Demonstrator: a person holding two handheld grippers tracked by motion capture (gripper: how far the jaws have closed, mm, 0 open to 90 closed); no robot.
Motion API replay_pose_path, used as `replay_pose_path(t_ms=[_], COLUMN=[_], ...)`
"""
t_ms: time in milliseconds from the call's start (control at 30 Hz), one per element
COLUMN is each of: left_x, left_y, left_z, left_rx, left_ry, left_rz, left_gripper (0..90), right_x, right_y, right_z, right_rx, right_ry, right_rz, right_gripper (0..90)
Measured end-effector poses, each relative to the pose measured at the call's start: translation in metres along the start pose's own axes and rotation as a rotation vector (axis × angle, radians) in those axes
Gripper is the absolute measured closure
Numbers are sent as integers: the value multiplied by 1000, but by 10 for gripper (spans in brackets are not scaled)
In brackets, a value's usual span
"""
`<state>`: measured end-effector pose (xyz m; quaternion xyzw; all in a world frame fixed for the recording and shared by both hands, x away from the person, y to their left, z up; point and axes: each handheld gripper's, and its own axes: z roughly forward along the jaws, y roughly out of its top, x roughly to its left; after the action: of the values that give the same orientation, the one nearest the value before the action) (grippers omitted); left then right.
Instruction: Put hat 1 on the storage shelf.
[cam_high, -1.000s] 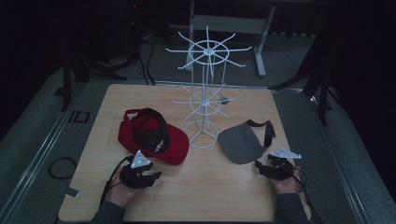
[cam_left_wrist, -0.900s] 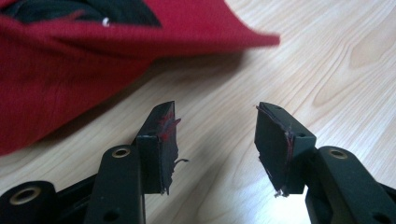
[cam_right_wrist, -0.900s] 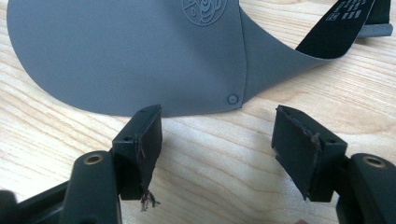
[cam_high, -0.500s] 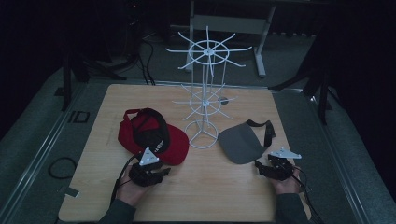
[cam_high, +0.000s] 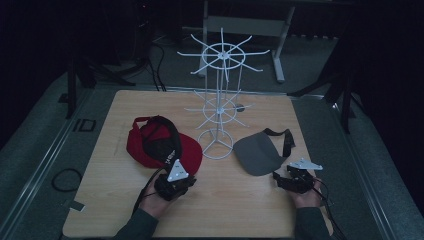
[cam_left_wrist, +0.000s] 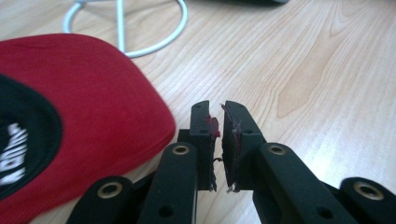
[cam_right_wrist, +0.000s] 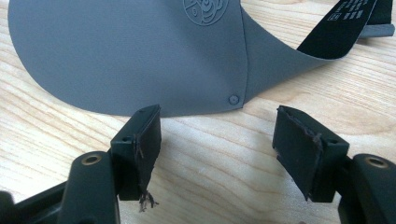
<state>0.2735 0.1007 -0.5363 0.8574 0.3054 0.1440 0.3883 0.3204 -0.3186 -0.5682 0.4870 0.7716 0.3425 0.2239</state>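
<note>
Your left gripper (cam_left_wrist: 217, 135) has just been closing: jaws nearly together, thin gap, nothing between them. The red cap (cam_left_wrist: 70, 126) sits just beside the left finger, brim edge close but not pinched. Since a second ago that hand has slid in beside the brim, so I'd say the close missed the cap; reopen and re-aim. Your right gripper (cam_right_wrist: 217, 149) hasn't moved, jaws wide apart and empty, grey visor (cam_right_wrist: 130, 51) just beyond the fingertips. Wire rack (cam_high: 220, 105) farther back between both hats.

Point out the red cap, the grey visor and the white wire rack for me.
red cap (cam_high: 189, 152), high view, on its brim.
grey visor (cam_right_wrist: 116, 56), right gripper view, on its flat peak.
white wire rack (cam_high: 215, 145), high view, on its round base.
</note>
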Motion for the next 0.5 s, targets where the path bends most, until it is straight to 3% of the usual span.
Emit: replay_pose_path(t_ms=[233, 367, 500], left_x=[4, 8, 14], left_y=[-1, -4, -9], left_z=[23, 20, 13], left_rx=[60, 66, 65], left_ry=[35, 52, 67], left_rz=[-12, -25, -65], left_gripper=[900, 900, 900], right_x=[0, 0, 0], right_y=[0, 0, 0], right_z=[0, 0, 0], right_rx=[0, 1, 1], right_ry=[1, 3, 2], right_rz=[-1, -2, -2], right_gripper=[319, 318, 318])
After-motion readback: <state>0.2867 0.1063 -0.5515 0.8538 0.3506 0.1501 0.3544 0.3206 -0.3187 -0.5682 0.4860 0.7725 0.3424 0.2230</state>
